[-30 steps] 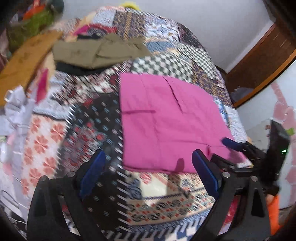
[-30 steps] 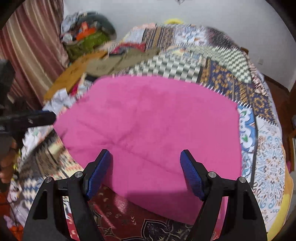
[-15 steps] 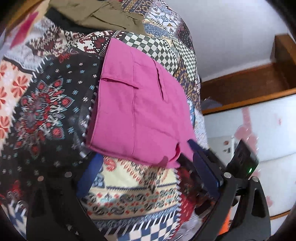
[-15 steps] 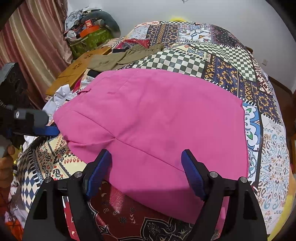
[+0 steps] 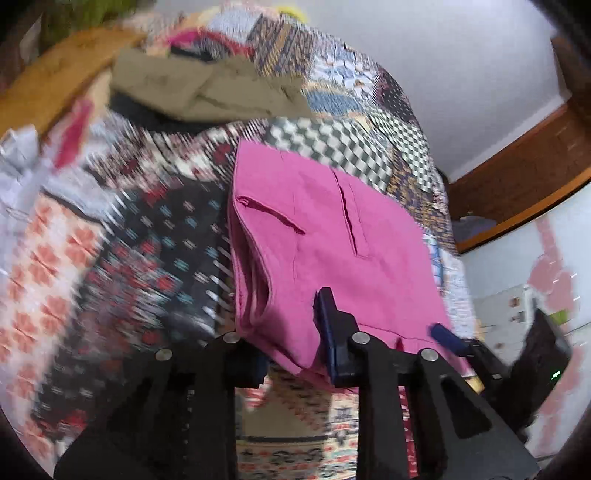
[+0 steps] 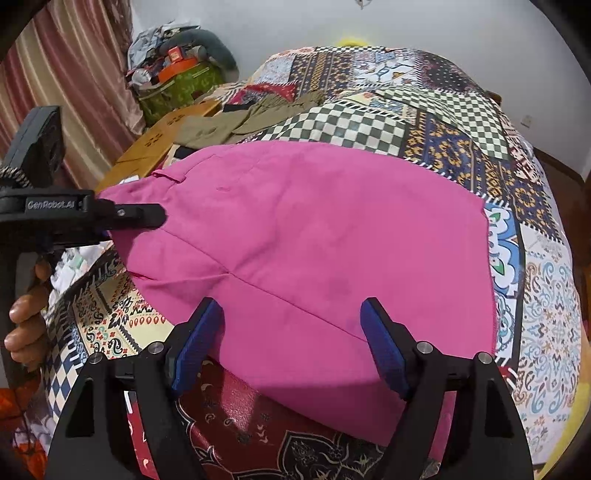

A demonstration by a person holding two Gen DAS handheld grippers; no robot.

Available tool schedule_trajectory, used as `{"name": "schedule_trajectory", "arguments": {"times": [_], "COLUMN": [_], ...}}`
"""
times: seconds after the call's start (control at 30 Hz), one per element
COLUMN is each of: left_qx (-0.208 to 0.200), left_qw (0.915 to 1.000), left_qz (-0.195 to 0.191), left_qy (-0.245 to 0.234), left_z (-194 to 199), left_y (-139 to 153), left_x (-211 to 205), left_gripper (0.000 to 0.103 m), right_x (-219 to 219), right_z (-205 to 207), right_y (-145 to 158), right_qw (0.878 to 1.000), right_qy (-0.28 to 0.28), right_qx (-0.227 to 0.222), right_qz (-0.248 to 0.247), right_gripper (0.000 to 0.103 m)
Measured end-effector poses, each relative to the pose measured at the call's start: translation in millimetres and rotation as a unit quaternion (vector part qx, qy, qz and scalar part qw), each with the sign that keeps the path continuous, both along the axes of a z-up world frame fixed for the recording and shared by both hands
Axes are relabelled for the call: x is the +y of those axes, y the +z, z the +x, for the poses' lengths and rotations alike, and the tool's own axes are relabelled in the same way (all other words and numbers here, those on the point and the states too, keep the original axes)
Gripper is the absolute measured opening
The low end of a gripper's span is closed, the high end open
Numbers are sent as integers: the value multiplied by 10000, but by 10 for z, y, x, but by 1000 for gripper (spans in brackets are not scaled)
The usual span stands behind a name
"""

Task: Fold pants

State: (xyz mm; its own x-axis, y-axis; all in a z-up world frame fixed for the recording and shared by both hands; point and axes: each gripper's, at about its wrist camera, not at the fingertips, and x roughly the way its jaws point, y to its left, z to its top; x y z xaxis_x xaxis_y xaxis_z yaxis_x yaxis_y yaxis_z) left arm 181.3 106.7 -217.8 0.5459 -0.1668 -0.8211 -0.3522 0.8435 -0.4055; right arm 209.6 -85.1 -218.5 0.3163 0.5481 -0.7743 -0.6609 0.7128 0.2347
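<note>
Left claw [image 5: 295,332] is closing on the near left corner of the pink pants [image 5: 332,229], fabric between its jaws. The pants lie flat on the bed [image 6: 461,155]. Right claw [image 6: 291,343] hovers wide open, empty, over the near hem. Step: gripping corners; next, the right claw must close, then both lift together.

Patchwork-quilted bed [image 6: 461,122] filling the room, plain white wall [image 6: 332,22] behind it, striped pinkish curtain [image 6: 74,74] at left, dark wooden skirting [image 5: 517,162] along the wall, cluttered pile of bags [image 6: 177,74] in the corner
</note>
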Motion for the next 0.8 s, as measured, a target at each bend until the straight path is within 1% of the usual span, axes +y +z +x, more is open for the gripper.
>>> {"name": "schedule_trajectory", "arguments": {"times": [0.07, 0.1, 0.17, 0.27, 0.3, 0.33, 0.4, 0.5, 0.6, 0.67, 0.8], "left_qx": [-52, -78, -123, -213, -262, -307, -441, -648, -921, -1080, -1304], "left_qw": [9987, 9966, 9918, 9763, 9685, 9626, 9535, 9471, 9457, 9481, 9577], "left_qz": [507, 820, 1266, 2125, 2448, 2663, 2961, 3136, 3117, 2989, 2541], "left_qy": [33, 75, 142, 338, 383, 392, 356, 207, 30, -86, -365], "left_z": [-65, -105, -171, -263, -294, -303, -302, -262, -202, -139, 5], "left_y": [86, 135, 208, 321, 376, 416, 504, 618, 768, 865, 1036], "left_x": [26, 45, 94, 147, 137, 120, 48, -80, -242, -334, -505], "left_gripper": [23, 23, 23, 22, 22, 22, 22, 21, 20, 20, 20], "right_x": [-73, -98, -183, -272, -301, -335, -383, -398, -372, -370, -390], "right_z": [4, 6, -3, -36, -49, -66, -77, -75, -83, -85, -72], "right_y": [1, 0, 5, -1, -8, -21, -22, -18, -22, -24, -39], "right_qw": [9999, 9998, 9996, 9994, 9994, 9993, 9991, 9989, 9990, 9990, 9989], "right_qy": [-91, -121, -226, -329, -346, -363, -399, -432, -432, -431, -427], "right_qx": [69, 86, 95, 44, 36, 59, 74, 113, 73, 66, 87], "right_qz": [74, 94, 111, 47, 21, 37, 80, 114, 98, 106, 148], "right_gripper": [74, 74, 74, 74, 74, 74, 74, 74, 76, 77, 77]}}
